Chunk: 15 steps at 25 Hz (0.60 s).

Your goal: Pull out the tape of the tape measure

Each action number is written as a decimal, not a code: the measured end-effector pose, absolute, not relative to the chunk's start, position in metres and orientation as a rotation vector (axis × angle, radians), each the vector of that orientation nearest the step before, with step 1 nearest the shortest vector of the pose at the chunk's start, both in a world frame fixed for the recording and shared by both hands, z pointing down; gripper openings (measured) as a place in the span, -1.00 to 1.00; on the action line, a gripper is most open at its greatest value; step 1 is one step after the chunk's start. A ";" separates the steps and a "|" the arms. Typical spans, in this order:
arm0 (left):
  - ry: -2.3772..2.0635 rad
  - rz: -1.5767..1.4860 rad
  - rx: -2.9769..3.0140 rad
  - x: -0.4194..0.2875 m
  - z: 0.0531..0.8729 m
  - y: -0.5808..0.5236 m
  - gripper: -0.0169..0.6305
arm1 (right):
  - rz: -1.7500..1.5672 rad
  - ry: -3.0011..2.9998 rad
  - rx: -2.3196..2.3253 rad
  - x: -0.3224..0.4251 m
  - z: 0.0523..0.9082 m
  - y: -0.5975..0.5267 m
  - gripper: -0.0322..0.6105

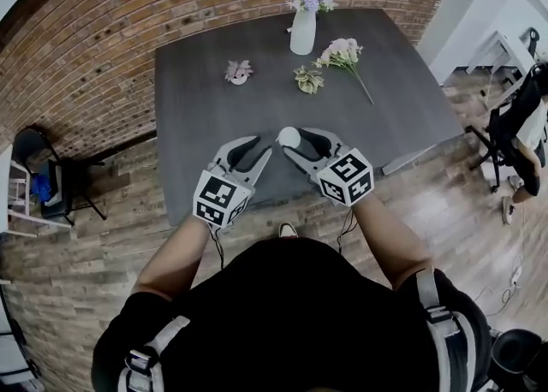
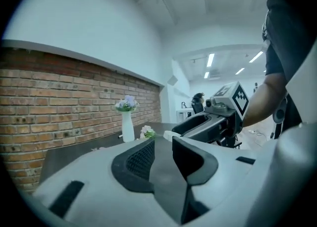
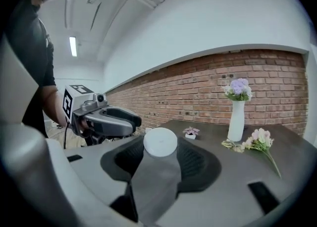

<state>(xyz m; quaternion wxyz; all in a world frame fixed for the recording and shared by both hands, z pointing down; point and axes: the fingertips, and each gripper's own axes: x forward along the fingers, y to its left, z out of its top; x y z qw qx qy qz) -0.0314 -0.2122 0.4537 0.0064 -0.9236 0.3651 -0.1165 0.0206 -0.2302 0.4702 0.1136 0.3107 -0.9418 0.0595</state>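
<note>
1. Right gripper (image 1: 294,142): lower centre of the head view, just right of the middle. Jaws closed on the tape measure (image 1: 288,136), a small round white case held at the fingertips.
2. Right gripper view: the white case (image 3: 160,142) sits between the two dark pads, flat round face toward the camera. Jaws stand wide, as wide as the case. No tape showing out of it.
3. Left gripper (image 1: 262,146): just left of the right one, tips close to the case; I can't tell whether they touch it.
4. Left gripper view: jaws part open, narrow gap, nothing between the pads (image 2: 141,159). The right gripper shows at centre right of that frame.
5. Both grippers are over the near edge of the dark table (image 1: 205,99).
6. Far side of the table: white vase (image 1: 302,31) with purple flowers, upright, top centre.
7. A loose pink flower stem (image 1: 344,55) lies right of the vase, a small sprig (image 1: 308,80) just below the vase, and a small pink flower piece (image 1: 239,72) to the left.
8. Brick wall (image 1: 128,5) runs across the upper left.
</note>
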 end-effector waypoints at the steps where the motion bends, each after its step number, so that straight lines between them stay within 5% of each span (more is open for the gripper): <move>1: 1.109 -0.363 -2.887 -0.029 0.452 -0.209 -0.63 | 0.158 -2.761 0.907 0.021 0.468 -0.226 -0.26; 11: 0.916 -0.349 -2.900 -0.015 0.439 -0.180 -0.63 | 0.042 -2.747 0.871 0.011 0.449 -0.187 -0.26; 15: 0.890 -0.314 -2.910 -0.017 0.430 -0.172 -0.80 | 0.002 -2.761 0.868 0.007 0.439 -0.178 -0.26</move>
